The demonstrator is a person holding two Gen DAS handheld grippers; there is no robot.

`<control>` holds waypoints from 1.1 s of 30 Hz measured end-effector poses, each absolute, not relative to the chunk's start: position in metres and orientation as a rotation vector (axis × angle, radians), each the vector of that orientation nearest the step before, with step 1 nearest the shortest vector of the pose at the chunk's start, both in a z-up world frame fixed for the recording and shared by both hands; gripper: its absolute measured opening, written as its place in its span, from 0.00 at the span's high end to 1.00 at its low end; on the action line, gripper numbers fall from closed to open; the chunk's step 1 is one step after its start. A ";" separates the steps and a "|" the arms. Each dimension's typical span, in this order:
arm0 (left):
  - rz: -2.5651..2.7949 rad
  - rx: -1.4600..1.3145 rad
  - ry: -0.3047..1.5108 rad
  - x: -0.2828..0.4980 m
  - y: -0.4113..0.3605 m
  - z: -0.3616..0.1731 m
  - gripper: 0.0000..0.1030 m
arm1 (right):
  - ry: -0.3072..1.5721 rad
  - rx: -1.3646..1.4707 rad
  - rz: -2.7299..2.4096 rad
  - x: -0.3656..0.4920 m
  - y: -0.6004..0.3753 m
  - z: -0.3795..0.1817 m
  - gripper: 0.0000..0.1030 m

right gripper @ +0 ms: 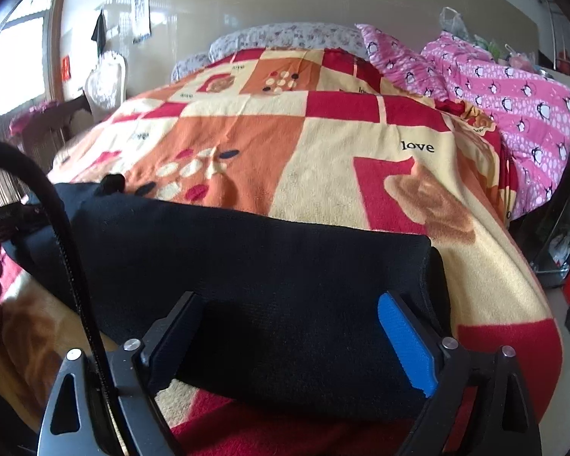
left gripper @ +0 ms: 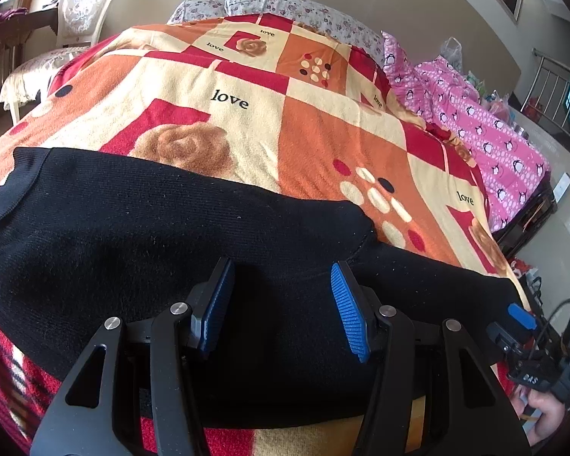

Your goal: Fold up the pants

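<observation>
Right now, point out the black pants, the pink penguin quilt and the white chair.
black pants (left gripper: 140, 228), left wrist view, on the flat knit fabric.
pink penguin quilt (right gripper: 513, 95), right wrist view, on its top surface.
white chair (left gripper: 85, 7), left wrist view, on the backrest.

Black pants (left gripper: 140, 228), orange-red checked blanket (left gripper: 323, 133)

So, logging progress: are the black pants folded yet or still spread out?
Spread lengthwise: the pants lie flat across the blanket, their legs laid together; no crosswise fold shows.
</observation>
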State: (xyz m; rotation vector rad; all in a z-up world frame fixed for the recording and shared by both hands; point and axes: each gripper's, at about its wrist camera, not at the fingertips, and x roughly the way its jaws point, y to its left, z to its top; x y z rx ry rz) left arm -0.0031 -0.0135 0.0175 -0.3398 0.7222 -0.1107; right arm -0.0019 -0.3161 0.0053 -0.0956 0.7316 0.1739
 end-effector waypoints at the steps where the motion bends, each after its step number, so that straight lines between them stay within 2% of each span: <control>1: -0.113 -0.343 0.722 -0.003 -0.013 0.017 0.49 | 0.746 -0.104 0.163 0.004 -0.317 0.004 0.01; 8: -0.126 -0.364 0.719 -0.003 -0.008 0.016 0.49 | 0.785 -0.093 0.037 0.015 -0.362 0.012 0.05; 9: -0.128 -0.368 0.718 -0.003 -0.007 0.015 0.49 | 0.789 -0.061 0.007 0.010 -0.381 0.015 0.07; 10: -0.129 -0.370 0.718 -0.003 -0.007 0.015 0.49 | 0.787 -0.061 -0.037 0.005 -0.393 0.018 0.14; 14: -0.128 -0.367 0.718 -0.003 -0.007 0.015 0.49 | 0.714 -0.086 -0.083 -0.020 -0.416 0.043 0.14; 18: -0.127 -0.366 0.719 -0.003 -0.007 0.016 0.49 | 0.691 0.053 0.075 -0.037 -0.406 0.051 0.14; 23: -0.127 -0.366 0.719 -0.003 -0.007 0.016 0.49 | 0.722 -0.301 -0.117 -0.030 -0.371 0.022 0.15; 29: -0.119 -0.357 0.720 -0.003 -0.007 0.015 0.49 | 0.772 0.012 -0.257 -0.037 -0.452 0.028 0.18; 33: -0.113 -0.346 0.722 -0.003 -0.009 0.015 0.49 | 0.672 0.399 0.172 -0.064 -0.451 0.044 0.18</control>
